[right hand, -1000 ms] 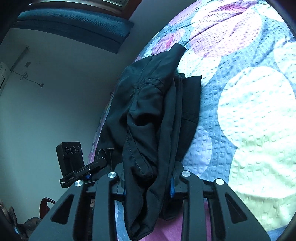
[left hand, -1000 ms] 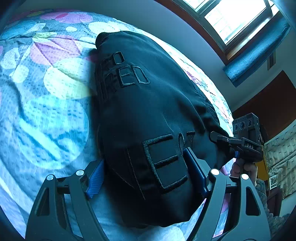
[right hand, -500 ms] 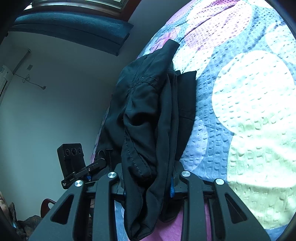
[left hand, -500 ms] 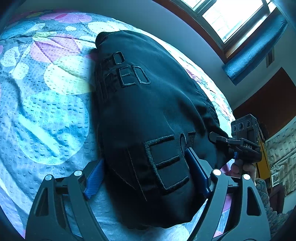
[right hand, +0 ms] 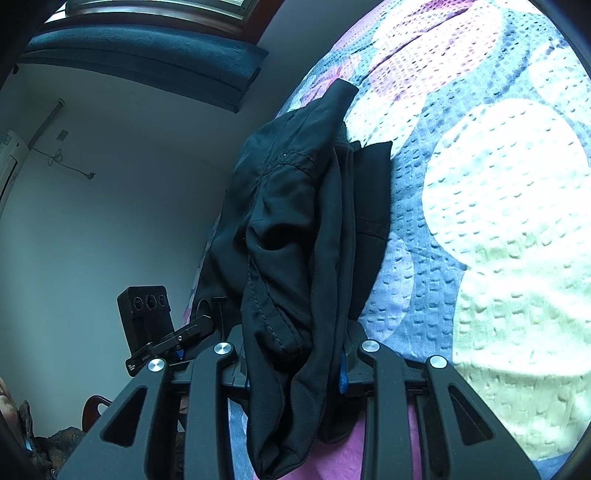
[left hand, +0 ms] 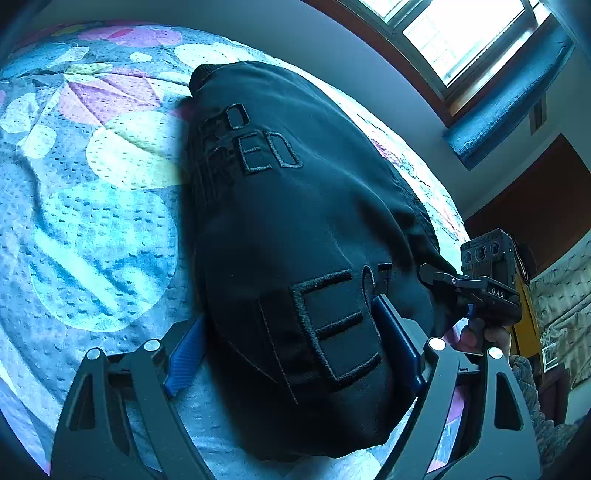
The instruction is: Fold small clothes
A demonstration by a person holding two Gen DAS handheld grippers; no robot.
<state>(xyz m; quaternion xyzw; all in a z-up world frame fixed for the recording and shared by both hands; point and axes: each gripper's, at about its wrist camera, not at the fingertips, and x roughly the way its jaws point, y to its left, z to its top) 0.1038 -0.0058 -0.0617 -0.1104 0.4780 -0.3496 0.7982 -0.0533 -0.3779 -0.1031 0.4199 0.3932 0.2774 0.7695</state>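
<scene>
A black garment (left hand: 295, 221) with stitched letters lies folded on the patterned bedspread (left hand: 92, 240). My left gripper (left hand: 286, 314) straddles its near end and its jaws are opening. The fabric sits between the blue pads (left hand: 184, 354), and the left pad stands just off the cloth's edge. In the right wrist view the garment (right hand: 295, 221) is bunched into long folds. My right gripper (right hand: 293, 365) is shut on that bunch, which hangs down past the fingers. The far end rests on the bedspread (right hand: 498, 221).
A wall and a window (left hand: 461, 29) with a blue blind lie beyond the bed's far edge. A person's hand (left hand: 480, 332) holds the right tool at the bed's right side. Wide bedspread shows left of the garment in the left wrist view.
The left gripper's jaws have spread a little wider around the garment. The right gripper keeps its hold and the cloth has hardly shifted.
</scene>
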